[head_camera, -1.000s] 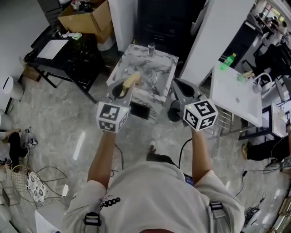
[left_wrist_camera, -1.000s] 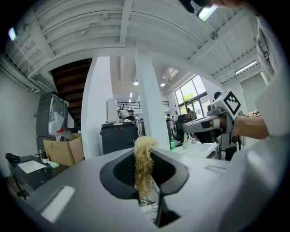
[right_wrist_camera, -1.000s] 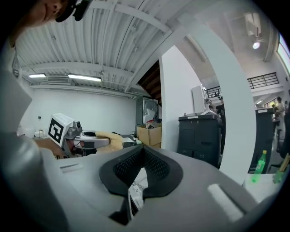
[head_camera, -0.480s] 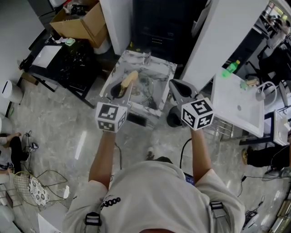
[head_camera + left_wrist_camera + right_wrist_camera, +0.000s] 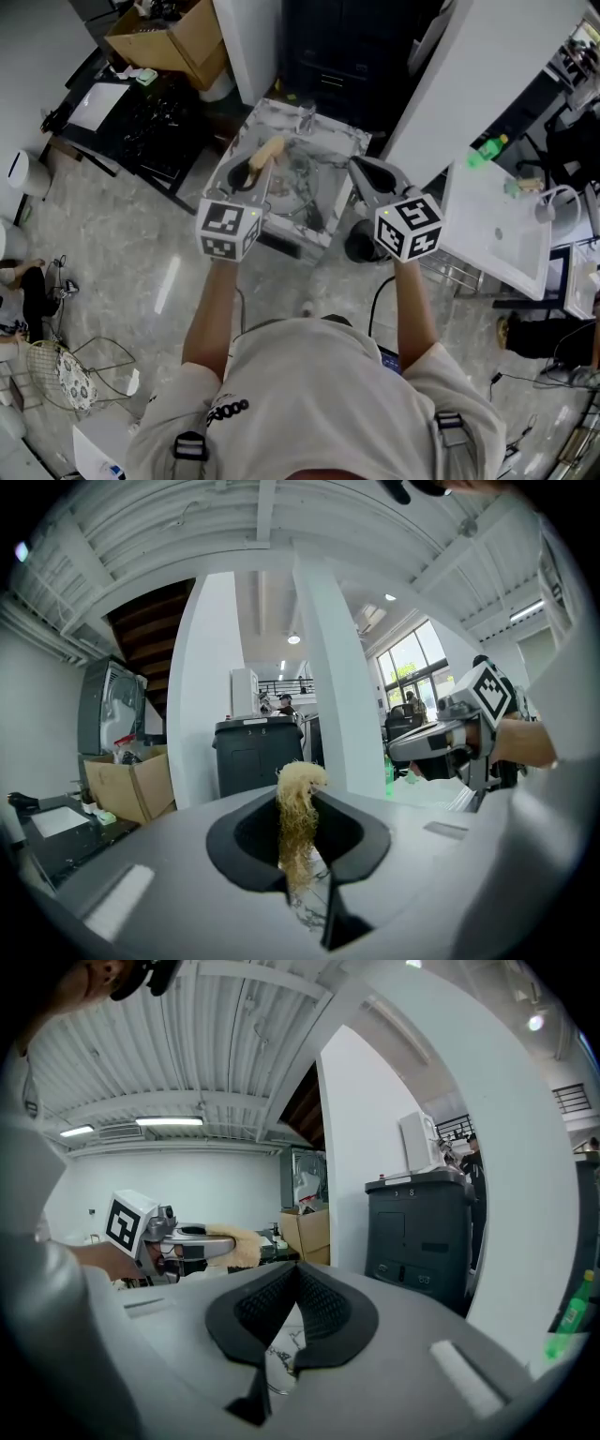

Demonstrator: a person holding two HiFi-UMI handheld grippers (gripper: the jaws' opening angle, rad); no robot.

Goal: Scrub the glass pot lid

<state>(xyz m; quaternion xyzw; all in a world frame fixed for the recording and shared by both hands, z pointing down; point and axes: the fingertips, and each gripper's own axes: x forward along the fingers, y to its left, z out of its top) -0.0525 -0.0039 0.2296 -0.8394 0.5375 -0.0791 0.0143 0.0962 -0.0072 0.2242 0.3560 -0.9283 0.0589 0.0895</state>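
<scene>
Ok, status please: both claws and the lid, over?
Left claw shut on fibrous scrubber. Right claw shut, empty. Glass lid on marble table, untouched. No obstruction seen.

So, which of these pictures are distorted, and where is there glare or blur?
Left gripper view: strong fisheye bending, dark corners, windows overexposed, yet the scrubber is sharp. Right gripper view: the same bending and dark corners, ceiling lamp blown out white. Head view: mostly sharp, with one bright reflection streak on the glossy floor.
</scene>
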